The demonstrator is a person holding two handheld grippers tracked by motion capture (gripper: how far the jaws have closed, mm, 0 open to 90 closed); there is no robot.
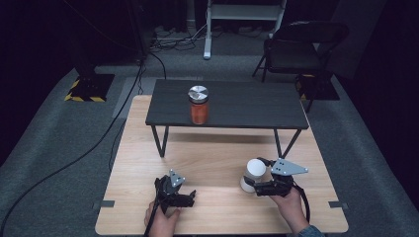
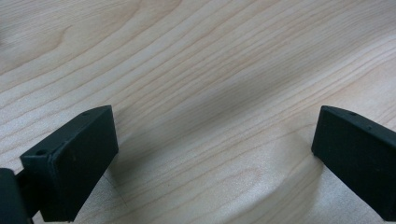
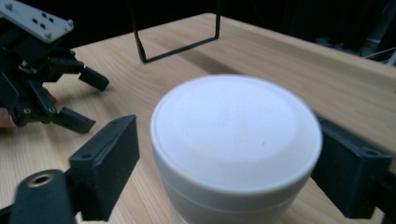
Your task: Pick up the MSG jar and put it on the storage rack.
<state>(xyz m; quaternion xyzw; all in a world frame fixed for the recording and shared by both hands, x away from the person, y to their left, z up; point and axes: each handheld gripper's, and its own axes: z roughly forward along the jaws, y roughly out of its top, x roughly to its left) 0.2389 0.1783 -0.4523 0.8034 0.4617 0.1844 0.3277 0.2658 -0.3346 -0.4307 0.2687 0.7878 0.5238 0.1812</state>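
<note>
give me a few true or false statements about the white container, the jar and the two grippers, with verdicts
1. The white container stands on the wooden table between the right gripper's jaws. True.
2. The orange jar with the silver lid lies on its side on the wooden table. False: it stands upright on the dark raised shelf.
3. The left gripper has its jaws spread wide over bare wood, with nothing between them. True.
4. The left gripper holds the white container. False: the container sits at the right gripper; the left one is apart from it, nearer the table's front edge.
5. A black folding chair stands on the grey floor beyond the table. True.
</note>
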